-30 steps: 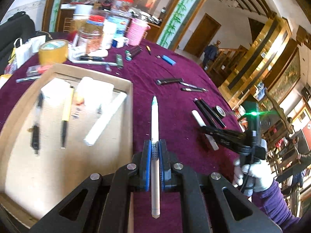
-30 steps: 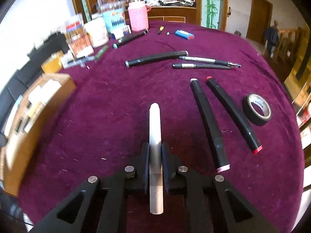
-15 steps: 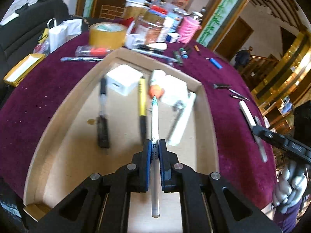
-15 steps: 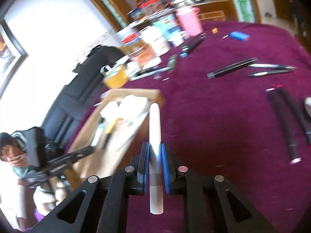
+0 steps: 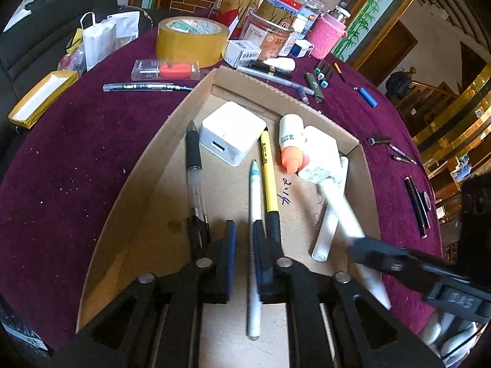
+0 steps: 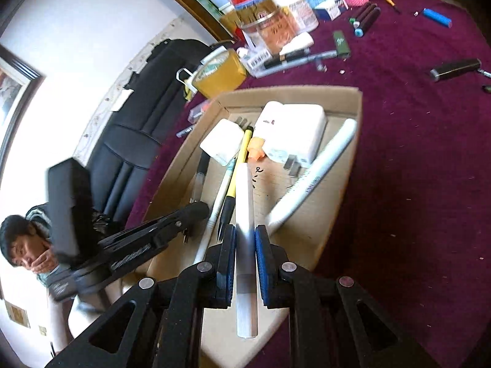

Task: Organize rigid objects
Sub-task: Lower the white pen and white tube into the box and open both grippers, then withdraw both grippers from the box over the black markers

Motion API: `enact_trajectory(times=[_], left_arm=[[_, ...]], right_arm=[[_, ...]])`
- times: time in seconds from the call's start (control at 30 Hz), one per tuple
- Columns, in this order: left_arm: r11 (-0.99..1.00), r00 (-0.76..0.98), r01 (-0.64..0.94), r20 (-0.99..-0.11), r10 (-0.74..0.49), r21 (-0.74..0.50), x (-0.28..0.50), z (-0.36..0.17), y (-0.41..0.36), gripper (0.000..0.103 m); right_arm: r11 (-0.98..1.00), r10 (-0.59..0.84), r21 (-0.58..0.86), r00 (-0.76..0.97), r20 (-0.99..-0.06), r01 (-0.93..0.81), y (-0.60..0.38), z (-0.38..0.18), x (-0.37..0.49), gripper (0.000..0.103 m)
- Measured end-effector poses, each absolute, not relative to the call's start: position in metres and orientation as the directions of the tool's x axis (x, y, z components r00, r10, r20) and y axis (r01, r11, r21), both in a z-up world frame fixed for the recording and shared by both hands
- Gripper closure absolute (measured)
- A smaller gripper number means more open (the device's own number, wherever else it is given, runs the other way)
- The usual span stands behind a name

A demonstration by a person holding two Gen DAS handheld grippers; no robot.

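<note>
My left gripper [image 5: 244, 239] is open over the cardboard tray [image 5: 147, 190]. The thin white pen [image 5: 254, 230] lies between its jaws, against the right pad, loose in the tray. My right gripper [image 6: 245, 245] is shut on a thick white marker [image 6: 245, 214] and holds it over the tray's [image 6: 353, 128] near end. The right gripper also shows in the left wrist view [image 5: 365, 251], and the left gripper shows in the right wrist view [image 6: 184, 214].
In the tray lie a black pen [image 5: 193, 165], a yellow pen [image 5: 268, 178], a white charger cube [image 5: 231, 136], an orange-capped tube [image 5: 290, 147] and a white marker [image 5: 330, 214]. On the purple cloth stand a tape roll [image 5: 190, 40], jars and scattered markers [image 5: 417, 202].
My left gripper has opened and let go of the thin white pen in the tray. My right gripper has carried the white marker over the tray.
</note>
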State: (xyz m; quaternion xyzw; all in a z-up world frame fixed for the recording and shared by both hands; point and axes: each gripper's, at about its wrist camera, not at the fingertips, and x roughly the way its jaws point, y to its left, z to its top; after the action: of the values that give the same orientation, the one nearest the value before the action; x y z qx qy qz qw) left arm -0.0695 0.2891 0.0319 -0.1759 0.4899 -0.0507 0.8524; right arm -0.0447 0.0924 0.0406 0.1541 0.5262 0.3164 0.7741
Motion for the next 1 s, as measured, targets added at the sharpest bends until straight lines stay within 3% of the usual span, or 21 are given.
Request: enact_trajectory(times=[0.1,0.23,0.3,0.47,0.6,0.77,0.93,1.0], left_arm=[[0.926,0.548,-0.086,-0.794,-0.265,-0.368,-0.079,0.037,0.293,0.067],[0.922,0.596,-0.084,-0.761,-0.257,-0.378,-0.096,0.048,0.297,0.059],[0.921,0.617,-0.087,-0.747,-0.249,-0.379,-0.103,0.054,0.299,0.047],[0.923,0.664,-0.096,-0.715,-0.219,-0.372,-0.117,0.069,0.303,0.034],[0.924,0.683,-0.109,-0.703,-0.199,-0.367,-0.124,0.075,0.307,0.031],[0.937,0.704,-0.133,-0.696,-0.14,-0.323,-0.132,0.08,0.304,0.028],[0.973,0.749,-0.194,-0.66,0.066,-0.123,-0.143,0.092,0.283,0.026],[0.974,0.766,-0.225,-0.619,0.172,-0.008,-0.147,0.098,0.267,0.018]], right_arm=[[0.766,0.636,0.563,0.237,-0.735,-0.31,0.103,0.032,-0.039,0.089],[0.784,0.613,0.539,0.252,-0.749,-0.308,0.111,0.03,-0.035,0.088],[0.797,0.597,0.523,0.268,-0.756,-0.302,0.112,0.031,-0.034,0.087],[0.808,0.581,0.494,0.289,-0.761,-0.322,0.117,0.034,-0.034,0.087],[0.814,0.569,0.458,0.338,-0.75,-0.356,0.117,0.041,-0.04,0.085],[0.839,0.533,0.377,0.45,-0.716,-0.393,0.102,0.06,-0.053,0.056],[0.882,0.461,0.277,0.569,-0.681,-0.382,0.074,0.073,-0.065,0.045],[0.899,0.427,0.239,0.613,-0.664,-0.367,0.06,0.075,-0.071,0.04]])
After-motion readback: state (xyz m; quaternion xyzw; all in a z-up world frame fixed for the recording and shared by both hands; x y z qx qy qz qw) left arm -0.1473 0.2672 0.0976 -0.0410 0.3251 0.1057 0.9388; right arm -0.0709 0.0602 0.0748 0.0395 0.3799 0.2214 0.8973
